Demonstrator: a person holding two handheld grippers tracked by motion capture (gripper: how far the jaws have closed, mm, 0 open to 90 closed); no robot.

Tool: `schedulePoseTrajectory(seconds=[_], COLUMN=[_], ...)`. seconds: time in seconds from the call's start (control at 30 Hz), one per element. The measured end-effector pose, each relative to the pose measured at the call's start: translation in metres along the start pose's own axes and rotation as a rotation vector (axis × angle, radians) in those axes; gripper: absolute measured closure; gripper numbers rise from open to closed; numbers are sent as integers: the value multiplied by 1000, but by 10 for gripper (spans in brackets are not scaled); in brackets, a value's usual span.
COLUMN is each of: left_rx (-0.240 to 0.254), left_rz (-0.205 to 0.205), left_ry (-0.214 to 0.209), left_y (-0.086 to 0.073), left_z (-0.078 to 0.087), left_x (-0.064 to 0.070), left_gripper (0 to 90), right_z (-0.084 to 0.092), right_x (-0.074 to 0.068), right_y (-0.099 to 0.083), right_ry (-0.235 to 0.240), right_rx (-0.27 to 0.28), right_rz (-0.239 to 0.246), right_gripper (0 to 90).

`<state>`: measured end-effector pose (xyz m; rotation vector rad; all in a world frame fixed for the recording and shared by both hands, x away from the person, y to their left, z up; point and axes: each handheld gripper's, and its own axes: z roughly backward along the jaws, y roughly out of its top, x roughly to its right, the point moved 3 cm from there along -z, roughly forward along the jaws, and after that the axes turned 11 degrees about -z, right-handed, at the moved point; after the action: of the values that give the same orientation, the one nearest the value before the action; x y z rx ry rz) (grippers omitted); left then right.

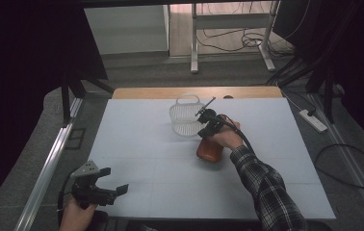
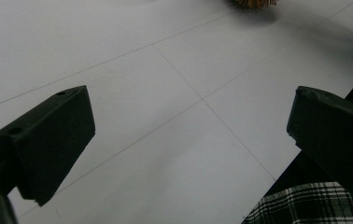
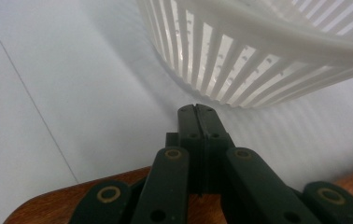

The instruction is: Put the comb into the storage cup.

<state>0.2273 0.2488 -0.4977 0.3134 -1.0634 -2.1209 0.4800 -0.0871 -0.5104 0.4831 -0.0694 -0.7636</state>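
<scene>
A white slotted plastic basket (image 1: 185, 118) with a handle stands at the far middle of the white table (image 1: 136, 144). My right gripper (image 1: 203, 131) is just right of it, with the jaws pressed together and nothing between them. In the right gripper view the shut tips (image 3: 198, 112) stop a little short of the basket's ribbed wall (image 3: 258, 56) and sit over a brown wooden piece (image 3: 48, 205). That piece (image 1: 210, 150) lies on the table under the right hand. My left gripper (image 1: 114, 180) hovers at the near left corner, its jaws wide apart (image 2: 188, 135) over bare table.
A plaid sleeve (image 1: 266, 192) reaches in from the bottom right, and its cloth (image 2: 300, 205) lies near the left gripper's right jaw. A wooden strip (image 1: 194, 92) edges the table's far side. Cables and a power strip (image 1: 313, 120) lie on the floor to the right.
</scene>
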Motion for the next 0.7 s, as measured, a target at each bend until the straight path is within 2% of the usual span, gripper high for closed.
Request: schedulePoseTrajectory(seconds=[0.6, 0.67, 0.7], left_rx=[-3, -3, -3], left_rz=[0, -1, 0], left_ry=[1, 2, 2], left_y=[0, -1, -1], left_z=[0, 0, 0], left_x=[0, 0, 0], left_gripper=[12, 12, 12], right_z=[0, 0, -1], right_x=[10, 11, 13], right_y=[-2, -2, -2], right_ry=[-14, -18, -37], right_rx=[-16, -18, -19], right_rz=[-35, -38, -39], right_gripper=[900, 900, 900])
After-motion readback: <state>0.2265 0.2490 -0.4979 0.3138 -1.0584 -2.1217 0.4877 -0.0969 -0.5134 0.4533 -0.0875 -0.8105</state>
